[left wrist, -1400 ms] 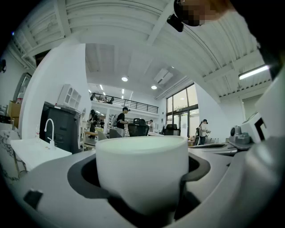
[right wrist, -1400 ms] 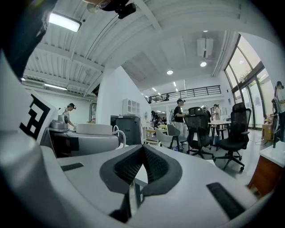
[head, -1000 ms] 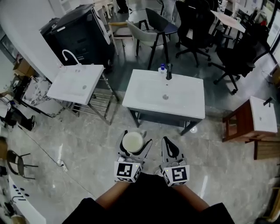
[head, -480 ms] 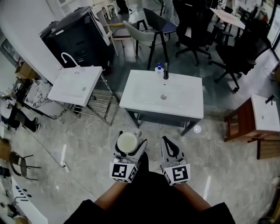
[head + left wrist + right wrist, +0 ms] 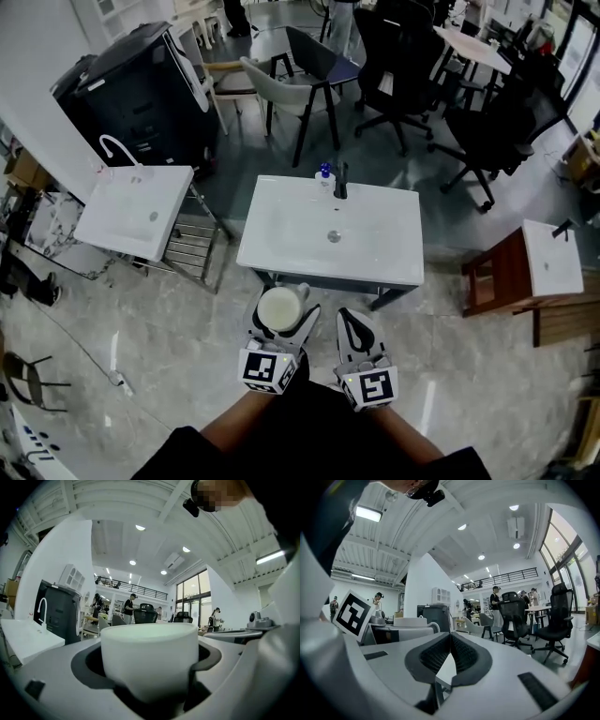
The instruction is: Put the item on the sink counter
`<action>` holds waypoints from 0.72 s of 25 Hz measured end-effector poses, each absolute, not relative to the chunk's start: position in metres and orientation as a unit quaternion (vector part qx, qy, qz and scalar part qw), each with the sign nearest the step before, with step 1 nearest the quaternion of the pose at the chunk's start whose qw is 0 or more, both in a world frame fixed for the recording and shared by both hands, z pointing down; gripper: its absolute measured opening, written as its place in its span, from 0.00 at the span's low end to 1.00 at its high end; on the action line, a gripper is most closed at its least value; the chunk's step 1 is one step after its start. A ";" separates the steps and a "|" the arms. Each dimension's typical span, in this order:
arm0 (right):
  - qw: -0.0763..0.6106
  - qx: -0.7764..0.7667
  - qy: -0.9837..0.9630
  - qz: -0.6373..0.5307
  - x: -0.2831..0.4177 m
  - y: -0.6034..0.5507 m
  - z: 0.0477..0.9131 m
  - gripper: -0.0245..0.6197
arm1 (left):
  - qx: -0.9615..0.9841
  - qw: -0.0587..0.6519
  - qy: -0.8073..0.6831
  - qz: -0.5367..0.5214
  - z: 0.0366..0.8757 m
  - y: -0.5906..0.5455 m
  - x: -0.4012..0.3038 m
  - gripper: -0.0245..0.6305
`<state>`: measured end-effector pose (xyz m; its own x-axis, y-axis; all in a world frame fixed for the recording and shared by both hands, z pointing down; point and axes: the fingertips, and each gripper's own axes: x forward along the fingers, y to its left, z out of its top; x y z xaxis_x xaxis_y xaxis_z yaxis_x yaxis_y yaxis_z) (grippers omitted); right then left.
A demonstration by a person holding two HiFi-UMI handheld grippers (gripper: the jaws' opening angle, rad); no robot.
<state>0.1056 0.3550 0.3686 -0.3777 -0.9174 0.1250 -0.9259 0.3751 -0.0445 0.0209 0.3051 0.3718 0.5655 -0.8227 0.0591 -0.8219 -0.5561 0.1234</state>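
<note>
left gripper [image 5: 148,668] | fingers [image 5: 205,656] clamped on upright white cup [image 5: 149,651], pads touching both its sides | far left: white sink [image 5: 26,640] with curved faucet [image 5: 41,607], dark cabinet [image 5: 61,617] just behind | background: standing person [image 5: 132,607], office chair [image 5: 145,616], ceiling lights [image 5: 140,528] on

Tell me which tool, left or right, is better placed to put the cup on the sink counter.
Left. The left tool is shut on the white cup, close to the sink counter's near edge. The right tool is shut and holds nothing.
</note>
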 end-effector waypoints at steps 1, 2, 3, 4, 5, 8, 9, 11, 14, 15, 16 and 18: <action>0.044 0.556 -0.828 0.061 0.103 0.343 0.373 0.09 | 0.883 0.065 -0.465 -0.004 0.371 0.292 0.019 0.73; 0.049 0.554 -0.828 0.064 0.099 0.329 0.376 0.09 | 0.883 0.064 -0.465 -0.006 0.371 0.280 0.015 0.73; 0.054 0.552 -0.830 0.065 0.094 0.316 0.378 0.09 | 0.882 0.066 -0.466 -0.007 0.373 0.267 0.011 0.73; 0.060 0.548 -0.832 0.065 0.088 0.303 0.379 0.09 | 0.881 0.070 -0.467 -0.006 0.376 0.256 0.005 0.73; 0.065 0.544 -0.834 0.065 0.083 0.291 0.380 0.09 | 0.880 0.076 -0.469 -0.006 0.379 0.244 -0.001 0.73; 0.072 0.540 -0.837 0.061 0.069 0.255 0.377 0.09 | 0.877 0.086 -0.472 0.006 0.390 0.211 -0.023 0.73; 0.074 0.540 -0.836 0.061 0.065 0.244 0.376 0.09 | 0.876 0.087 -0.474 0.008 0.393 0.200 -0.030 0.73; 0.078 0.543 -0.834 0.059 0.060 0.222 0.374 0.09 | 0.875 0.087 -0.476 0.010 0.395 0.179 -0.043 0.73; 0.076 0.550 -0.830 0.057 0.051 0.189 0.371 0.09 | 0.876 0.089 -0.474 0.018 0.403 0.147 -0.058 0.73; 0.077 0.552 -0.828 0.058 0.048 0.179 0.371 0.09 | 0.876 0.089 -0.473 0.020 0.406 0.136 -0.062 0.73; 0.079 0.554 -0.827 0.059 0.046 0.170 0.371 0.09 | 0.877 0.090 -0.472 0.021 0.409 0.125 -0.065 0.73; 0.082 0.561 -0.822 0.059 0.043 0.154 0.374 0.09 | 0.879 0.095 -0.467 0.022 0.413 0.105 -0.070 0.73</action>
<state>0.0426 0.1540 0.3738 -0.3578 -0.9118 0.2014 -0.9312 0.3645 -0.0041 -0.0701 0.1052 0.4131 0.5637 -0.8161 0.1275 -0.8244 -0.5465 0.1473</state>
